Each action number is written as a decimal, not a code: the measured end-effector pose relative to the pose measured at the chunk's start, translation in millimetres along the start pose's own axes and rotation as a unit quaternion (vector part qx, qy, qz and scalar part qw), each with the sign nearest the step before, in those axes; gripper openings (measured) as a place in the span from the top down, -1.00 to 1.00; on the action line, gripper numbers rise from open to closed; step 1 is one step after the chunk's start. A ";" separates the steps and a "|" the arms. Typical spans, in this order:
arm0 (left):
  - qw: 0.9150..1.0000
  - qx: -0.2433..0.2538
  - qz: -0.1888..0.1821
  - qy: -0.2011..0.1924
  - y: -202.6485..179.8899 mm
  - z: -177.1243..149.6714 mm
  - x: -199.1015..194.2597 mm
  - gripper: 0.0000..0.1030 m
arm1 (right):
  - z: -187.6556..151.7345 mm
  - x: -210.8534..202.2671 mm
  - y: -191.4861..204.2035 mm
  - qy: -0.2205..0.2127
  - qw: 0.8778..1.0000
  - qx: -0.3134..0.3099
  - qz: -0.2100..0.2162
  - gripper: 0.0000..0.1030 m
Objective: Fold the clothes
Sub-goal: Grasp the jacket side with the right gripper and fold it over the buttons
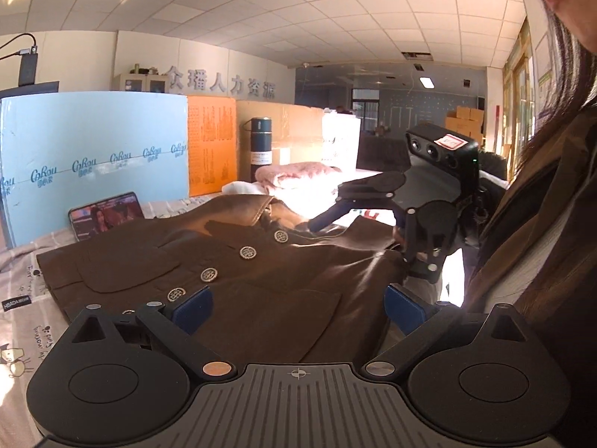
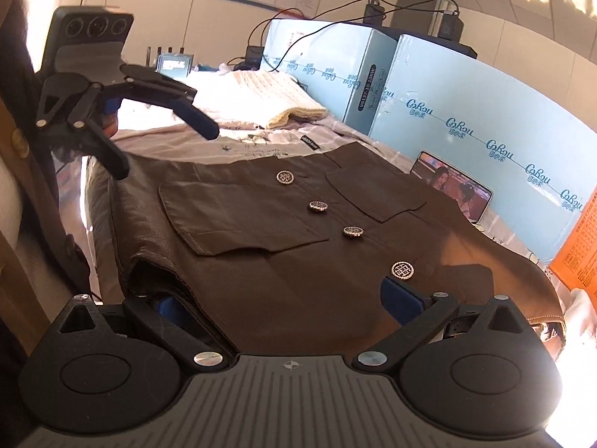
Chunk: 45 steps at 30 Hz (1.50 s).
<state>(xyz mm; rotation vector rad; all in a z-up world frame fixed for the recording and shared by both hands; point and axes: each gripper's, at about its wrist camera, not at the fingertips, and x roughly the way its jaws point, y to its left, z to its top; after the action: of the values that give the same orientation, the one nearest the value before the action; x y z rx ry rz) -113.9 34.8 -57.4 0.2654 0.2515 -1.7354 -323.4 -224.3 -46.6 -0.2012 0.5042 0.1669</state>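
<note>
A brown jacket [image 1: 280,280] [image 2: 280,261] with several metal buttons [image 1: 249,252] and two pocket flaps lies flat, front up, on a patterned bedsheet [image 1: 22,298]. My left gripper [image 1: 298,308] hovers open and wide at the hem end, with its blue pads [image 1: 192,308] just above the cloth. From the collar end, my right gripper [image 2: 285,300] also stands open. Its left pad [image 2: 168,306] is tucked under the jacket's near side edge, and its right pad is near a button [image 2: 403,270]. Each gripper shows in the other's view: the right gripper [image 1: 362,227], the left gripper [image 2: 164,151].
A phone [image 1: 106,214] playing video leans against blue boards [image 1: 93,156]. An orange box [image 1: 212,145], a dark flask [image 1: 261,145] and a folded pink towel [image 1: 294,173] sit behind the jacket. A folded cream knit [image 2: 268,97] lies beyond the hem. A person [image 1: 541,242] stands at the bed's side.
</note>
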 end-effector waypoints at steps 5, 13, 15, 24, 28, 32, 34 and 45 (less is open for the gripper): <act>0.996 0.052 0.068 0.030 0.8 -9.2 2.6 -0.94 | 7.2 -8.6 -31.0 -0.031 0.995 0.089 -0.009 -1.00; 0.983 0.112 0.139 0.050 9.6 -21.1 7.5 -0.94 | 14.0 -8.2 -47.3 -0.036 0.990 0.135 -0.027 -1.00; 0.983 0.109 0.134 0.059 11.9 -21.7 6.4 -0.94 | 16.3 -6.2 -54.1 -0.031 0.988 0.146 -0.038 -1.00; 0.967 0.162 0.147 0.128 6.7 -35.3 2.7 -0.94 | 21.3 -7.4 -76.4 -0.038 0.980 0.183 -0.061 -1.00; 0.971 0.137 0.170 0.099 19.7 -33.7 12.8 -0.94 | 19.6 -11.1 -73.7 -0.036 0.982 0.176 -0.058 -1.00; 0.985 0.098 0.138 0.045 30.3 -20.8 12.6 -0.94 | 15.8 -17.2 -58.7 -0.024 0.988 0.141 -0.060 -1.00; 0.991 0.066 0.117 0.017 37.0 -15.3 9.2 -0.94 | 10.0 -20.3 -41.1 -0.004 0.993 0.100 -0.069 -1.00; 0.995 -0.047 0.068 -0.056 56.7 -7.3 -7.6 -0.94 | -45.3 -32.3 -14.5 0.115 0.974 0.054 -0.190 -0.99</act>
<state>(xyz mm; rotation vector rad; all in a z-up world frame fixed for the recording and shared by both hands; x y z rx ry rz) -56.5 34.2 -63.1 0.1140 0.2273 -1.5933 -369.1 -252.4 -67.2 -0.2077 0.6943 -0.2597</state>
